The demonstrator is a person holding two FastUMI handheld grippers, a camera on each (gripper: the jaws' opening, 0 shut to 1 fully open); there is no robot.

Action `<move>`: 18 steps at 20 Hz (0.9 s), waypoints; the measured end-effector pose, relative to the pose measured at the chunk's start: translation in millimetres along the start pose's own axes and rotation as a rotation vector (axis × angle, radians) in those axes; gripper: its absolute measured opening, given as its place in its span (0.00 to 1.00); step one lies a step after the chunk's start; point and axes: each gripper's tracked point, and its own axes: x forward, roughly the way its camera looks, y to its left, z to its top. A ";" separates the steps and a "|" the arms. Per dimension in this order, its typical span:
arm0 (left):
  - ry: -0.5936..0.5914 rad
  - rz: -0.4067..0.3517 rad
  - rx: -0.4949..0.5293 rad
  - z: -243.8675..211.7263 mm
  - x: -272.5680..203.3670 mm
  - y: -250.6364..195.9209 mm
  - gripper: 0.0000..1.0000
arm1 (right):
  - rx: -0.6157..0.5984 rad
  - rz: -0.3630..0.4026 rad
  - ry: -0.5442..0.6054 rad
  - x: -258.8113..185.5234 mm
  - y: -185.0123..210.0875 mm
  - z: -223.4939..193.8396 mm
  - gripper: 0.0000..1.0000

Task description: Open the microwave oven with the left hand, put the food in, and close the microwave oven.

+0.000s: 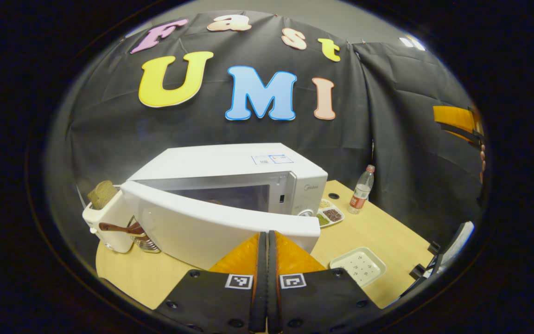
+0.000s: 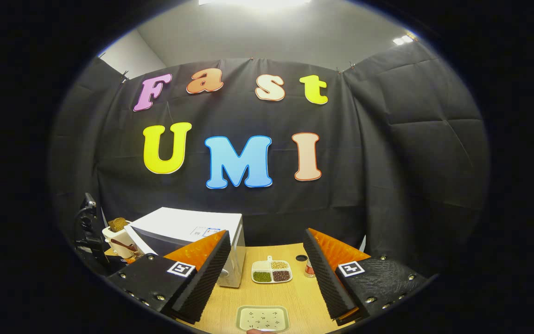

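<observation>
The white microwave (image 1: 230, 160) stands at the back left of the wooden table (image 1: 387, 232). Its door (image 1: 202, 227) is swung partly out toward me, and a dim brownish shape shows in the cavity behind it. My left gripper (image 1: 267, 235) is shut with nothing between its fingers, and its tips sit right at the door's free upper edge. My right gripper (image 2: 266, 236) hangs open above the table, empty, to the right of the microwave (image 2: 193, 229). A pale speckled tray (image 2: 262, 318) lies bare below it, also visible as the tray (image 1: 359, 265).
A white toaster (image 1: 104, 222) holding bread stands left of the microwave, with a wooden-handled utensil beside it. A divided dish of beans (image 2: 271, 271) and a plastic bottle (image 1: 362, 190) sit at the back right. The table's front edge runs close below the tray.
</observation>
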 end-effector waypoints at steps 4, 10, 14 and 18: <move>-0.003 0.004 -0.010 4.7 18.3 -3.2 0.07 | -0.015 -0.002 -0.042 -0.6 0.0 12.9 0.96; -0.011 0.009 -0.009 19.7 46.8 -4.1 0.07 | -0.038 0.002 -0.039 4.4 3.7 10.7 0.96; -0.007 0.004 0.005 25.1 67.2 -5.7 0.07 | -0.033 0.004 -0.035 7.8 3.0 8.9 0.96; -0.002 0.000 0.013 27.3 80.2 -6.0 0.07 | -0.023 -0.007 -0.021 12.0 -2.8 5.3 0.96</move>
